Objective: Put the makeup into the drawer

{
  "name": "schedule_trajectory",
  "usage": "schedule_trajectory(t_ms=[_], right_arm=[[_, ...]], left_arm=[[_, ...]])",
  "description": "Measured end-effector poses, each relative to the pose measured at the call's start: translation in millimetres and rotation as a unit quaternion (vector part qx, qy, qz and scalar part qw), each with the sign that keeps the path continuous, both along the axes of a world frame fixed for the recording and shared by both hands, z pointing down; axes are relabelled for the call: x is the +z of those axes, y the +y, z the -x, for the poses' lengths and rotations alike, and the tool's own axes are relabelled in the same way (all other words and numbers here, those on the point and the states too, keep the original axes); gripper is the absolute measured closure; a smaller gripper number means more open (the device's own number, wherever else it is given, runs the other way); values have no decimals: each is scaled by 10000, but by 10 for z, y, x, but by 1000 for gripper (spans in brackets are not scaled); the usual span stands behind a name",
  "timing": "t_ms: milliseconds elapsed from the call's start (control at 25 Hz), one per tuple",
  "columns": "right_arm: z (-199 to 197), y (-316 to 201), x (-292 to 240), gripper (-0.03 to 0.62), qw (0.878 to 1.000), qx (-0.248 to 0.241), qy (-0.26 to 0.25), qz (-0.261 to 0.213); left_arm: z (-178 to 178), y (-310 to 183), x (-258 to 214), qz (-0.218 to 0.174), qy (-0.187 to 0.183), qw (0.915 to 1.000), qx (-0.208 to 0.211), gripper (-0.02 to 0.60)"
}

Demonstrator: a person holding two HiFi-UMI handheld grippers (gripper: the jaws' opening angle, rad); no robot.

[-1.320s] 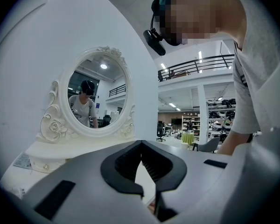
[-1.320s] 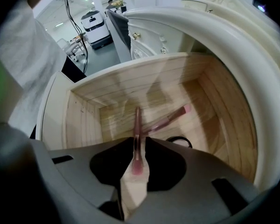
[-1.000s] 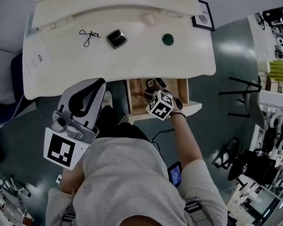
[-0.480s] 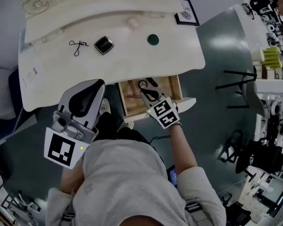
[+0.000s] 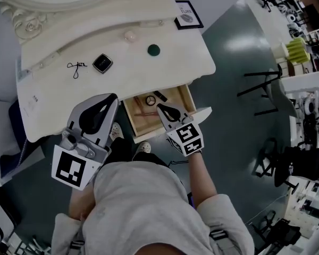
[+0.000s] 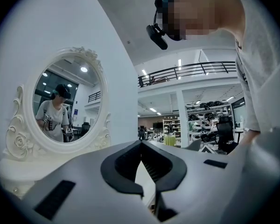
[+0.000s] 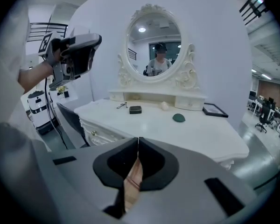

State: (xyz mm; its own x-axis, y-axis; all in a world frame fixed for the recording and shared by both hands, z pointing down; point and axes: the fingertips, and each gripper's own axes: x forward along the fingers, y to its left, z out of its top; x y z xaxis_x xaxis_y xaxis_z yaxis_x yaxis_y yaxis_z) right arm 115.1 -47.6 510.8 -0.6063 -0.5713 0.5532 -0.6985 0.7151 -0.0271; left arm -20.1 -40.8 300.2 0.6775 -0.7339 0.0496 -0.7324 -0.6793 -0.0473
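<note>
On the white vanity top (image 5: 165, 70) lie an eyelash curler (image 5: 74, 67), a black compact (image 5: 102, 63), a pale sponge (image 5: 130, 36) and a round green item (image 5: 153, 49). The same pieces show in the right gripper view: curler (image 7: 122, 105), compact (image 7: 135, 109), sponge (image 7: 164, 106), green item (image 7: 178, 118). The wooden drawer (image 5: 134, 122) stands open under the top, with a ring-shaped item (image 5: 150, 100), a black tube (image 5: 160, 96) and a thin reddish stick (image 5: 143, 112) inside. My right gripper (image 5: 160, 108) (image 7: 138, 140) hovers over the drawer's front right, shut and empty. My left gripper (image 5: 114, 96) (image 6: 141, 143) is shut and empty, left of the drawer.
An oval mirror (image 7: 153, 43) in an ornate frame stands at the back of the vanity, with a black picture frame (image 5: 185, 15) on the right. Dark chair legs (image 5: 260, 92) and cluttered shelves (image 5: 308, 62) stand on the grey floor to the right.
My right gripper has drawn back out of the drawer toward its front edge. The head view has swung, so the vanity sits further left. The left gripper holds its place.
</note>
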Motion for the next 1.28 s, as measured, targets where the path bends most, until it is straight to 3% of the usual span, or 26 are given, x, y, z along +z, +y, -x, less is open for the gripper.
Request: schedule_trajectory(t_ms=[520,1280], right_arm=[[-311,53,-818,570,9914,704,-642,-899],[-504,312,-1798,569,9668,1006,-1254,-1986]], left_arm=[[-341,84,-183,-175,28,9993,314,568],[-529,215,-479,-553,445,9973,198,568]])
